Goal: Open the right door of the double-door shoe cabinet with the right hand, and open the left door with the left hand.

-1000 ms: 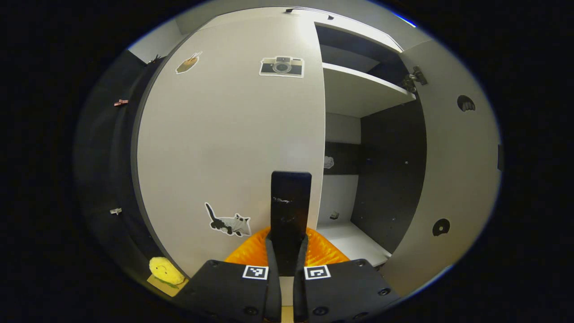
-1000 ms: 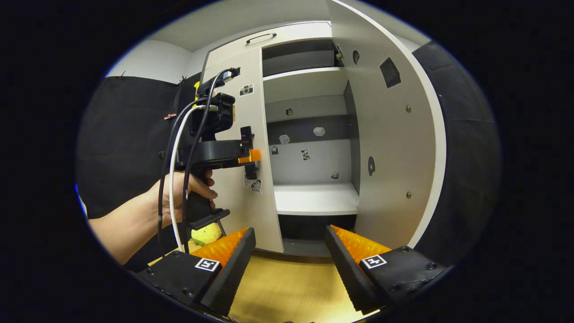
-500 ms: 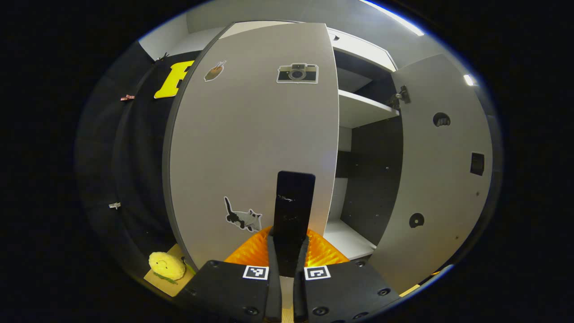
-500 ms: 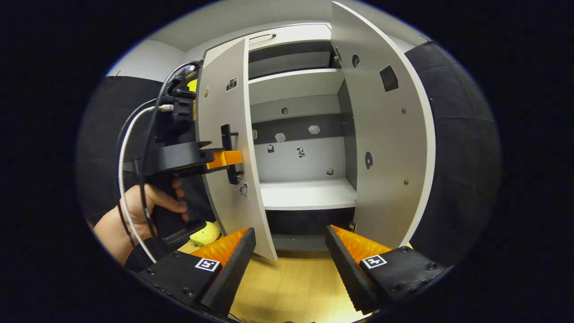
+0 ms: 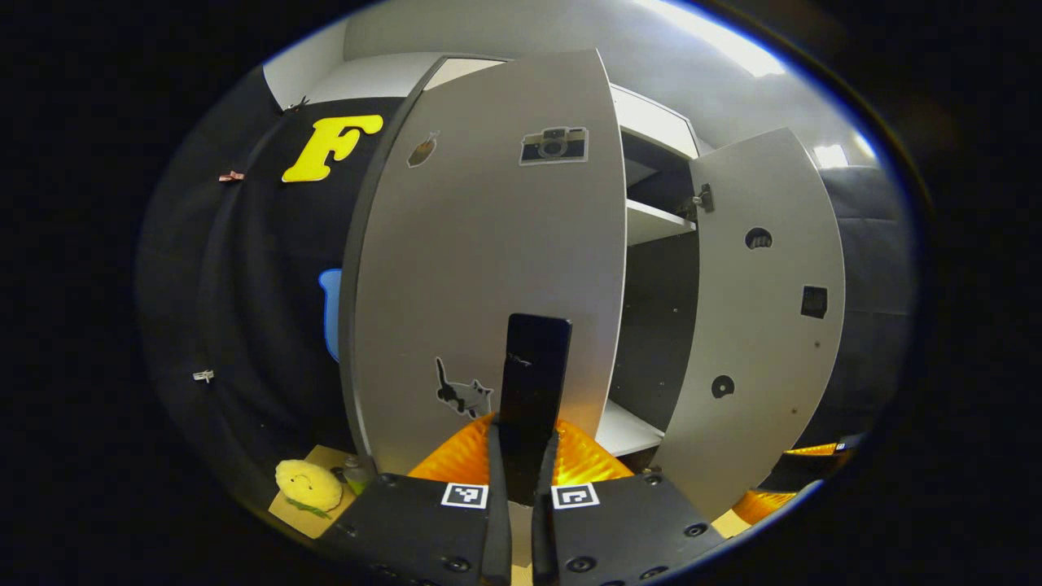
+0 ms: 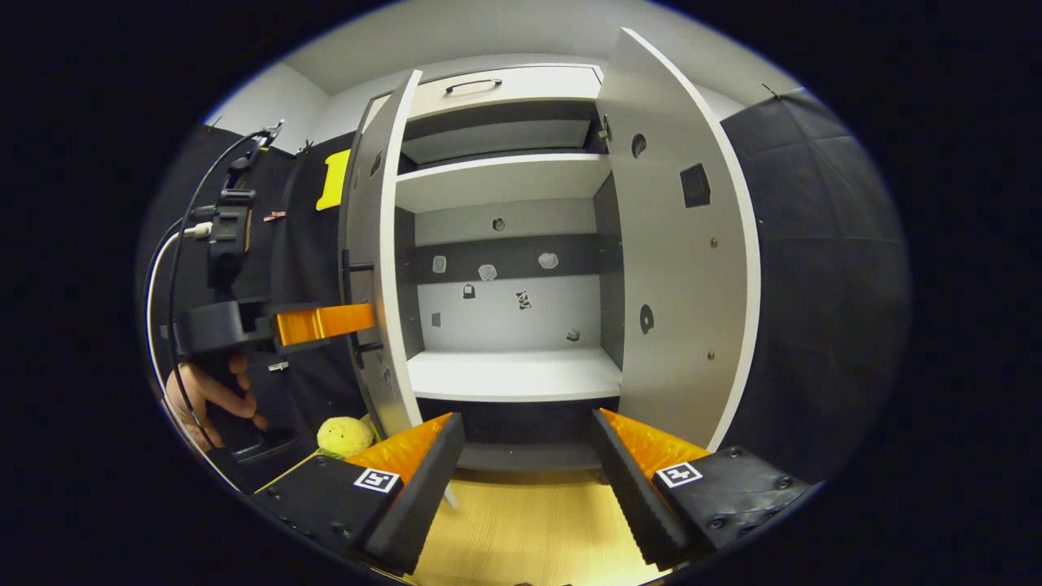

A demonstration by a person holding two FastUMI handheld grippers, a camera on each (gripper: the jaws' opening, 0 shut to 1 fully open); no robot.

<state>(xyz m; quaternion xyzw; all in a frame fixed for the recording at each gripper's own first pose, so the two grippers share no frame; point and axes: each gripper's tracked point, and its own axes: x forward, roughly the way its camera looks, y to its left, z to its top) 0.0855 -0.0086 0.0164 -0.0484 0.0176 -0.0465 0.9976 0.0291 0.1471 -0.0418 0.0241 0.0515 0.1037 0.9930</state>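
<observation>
The shoe cabinet [image 6: 505, 187] stands with both doors swung out. In the left gripper view my left gripper [image 5: 527, 430] is shut on the upright black handle [image 5: 533, 366] of the left door [image 5: 480, 268], which carries a camera sticker and a cat sticker. The right door [image 5: 765, 325] stands wide open beside it. From the right gripper view the left door [image 6: 381, 268] looks nearly edge-on, and my left gripper [image 6: 354, 319], held by a hand [image 6: 207, 395], clamps its handle. My right gripper [image 6: 527, 480] hangs open in front of the cabinet, touching nothing, with the right door [image 6: 684, 268] to its right.
Inside are a white lower shelf [image 6: 513, 374] and an upper shelf [image 6: 501, 175], with small stickers on the back wall. A drawer with a dark handle [image 6: 472, 84] tops the cabinet. A yellow plush toy [image 6: 343, 435] lies on the wooden floor [image 6: 521, 529] left of the cabinet.
The left door has swung from almost closed to far open, drawn by my left gripper on its handle. The right gripper has stayed open in much the same place.
</observation>
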